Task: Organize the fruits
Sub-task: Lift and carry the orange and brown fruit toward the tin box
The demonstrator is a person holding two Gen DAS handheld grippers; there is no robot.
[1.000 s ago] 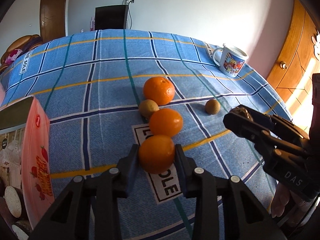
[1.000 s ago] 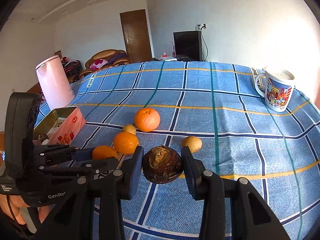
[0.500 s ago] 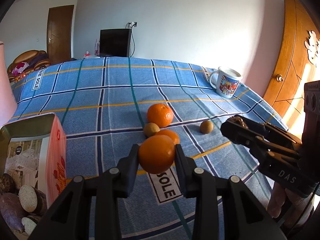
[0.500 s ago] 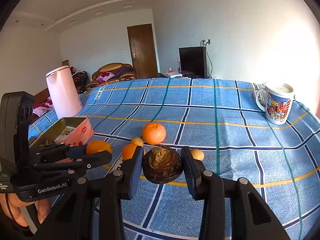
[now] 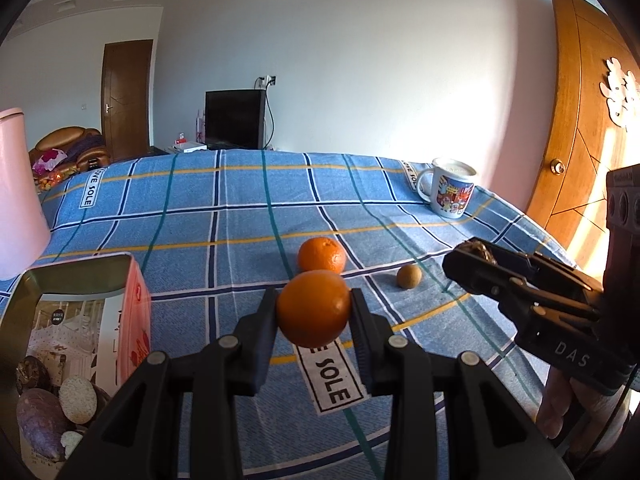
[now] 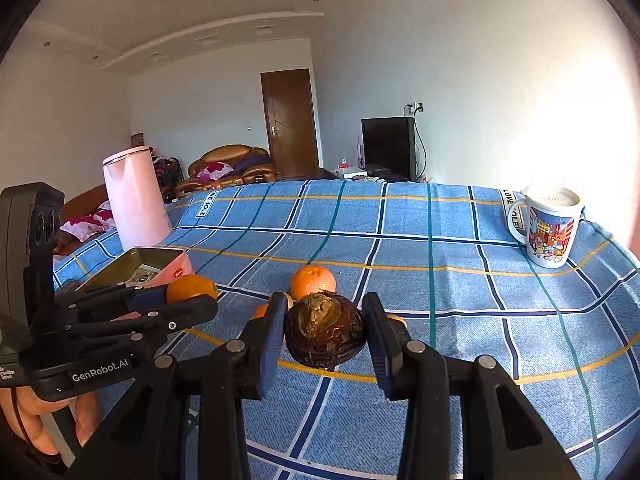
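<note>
My left gripper (image 5: 314, 312) is shut on an orange (image 5: 313, 307) and holds it above the blue checked tablecloth. My right gripper (image 6: 325, 330) is shut on a dark brown wrinkled fruit (image 6: 325, 330), also held above the cloth. The right gripper shows at the right in the left wrist view (image 5: 472, 258), and the left gripper with its orange (image 6: 191, 287) shows at the left in the right wrist view. Another orange (image 5: 321, 255) and a small brown fruit (image 5: 409, 276) lie on the cloth. A pink tin (image 5: 134, 300) at the left holds dark purple fruits.
A printed mug (image 6: 550, 226) stands at the far right of the table. A pink kettle (image 6: 134, 196) stands at the far left. The tablecloth (image 5: 240, 216) stretches beyond the fruits. A wooden door is at the right.
Both grippers have risen and tilted up with their fruits. The table fruits now sit lower and partly hidden behind the held fruits; the tin's inside shows more.
</note>
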